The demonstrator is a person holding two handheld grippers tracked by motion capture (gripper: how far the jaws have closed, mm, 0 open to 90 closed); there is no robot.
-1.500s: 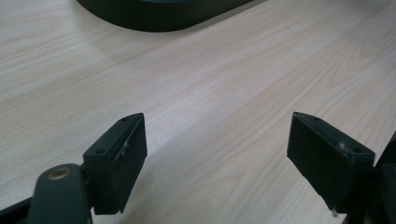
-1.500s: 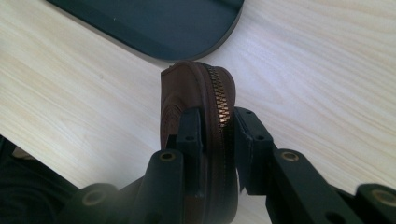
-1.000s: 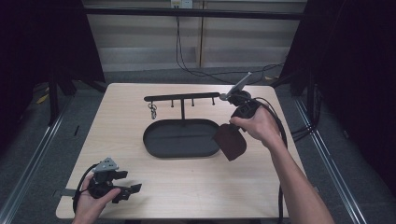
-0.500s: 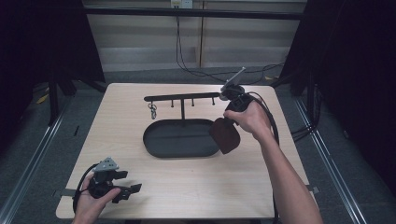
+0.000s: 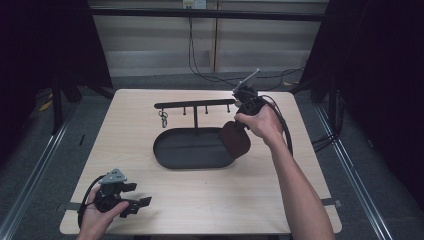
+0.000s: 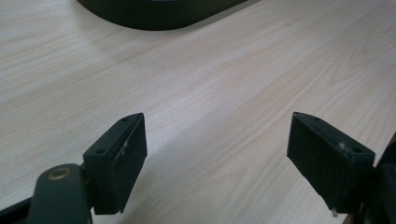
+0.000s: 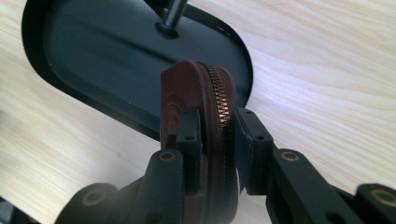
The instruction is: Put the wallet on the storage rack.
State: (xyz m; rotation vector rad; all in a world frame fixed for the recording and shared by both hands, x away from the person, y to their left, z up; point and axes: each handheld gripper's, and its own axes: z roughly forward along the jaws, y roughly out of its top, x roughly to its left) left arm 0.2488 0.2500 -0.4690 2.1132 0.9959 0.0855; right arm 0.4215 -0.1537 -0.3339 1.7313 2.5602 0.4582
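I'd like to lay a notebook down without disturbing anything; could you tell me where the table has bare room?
Bare wood lies between the black tray and the near edge, right of the left gripper. It is crowded around the tray's right end, where the right gripper holds a brown pouch.

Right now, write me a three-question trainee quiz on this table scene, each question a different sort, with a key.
1. True or false: the right gripper is shut on the brown zippered pouch.
2. Multiple choice: the pouch hangs over which thing? A) the bare wood of the table B) the right end of the black oval tray C) the key ring
3. Fill in: the left gripper's fingers stand ____ with nothing between them.

Key: 1 true; 2 B; 3 open.
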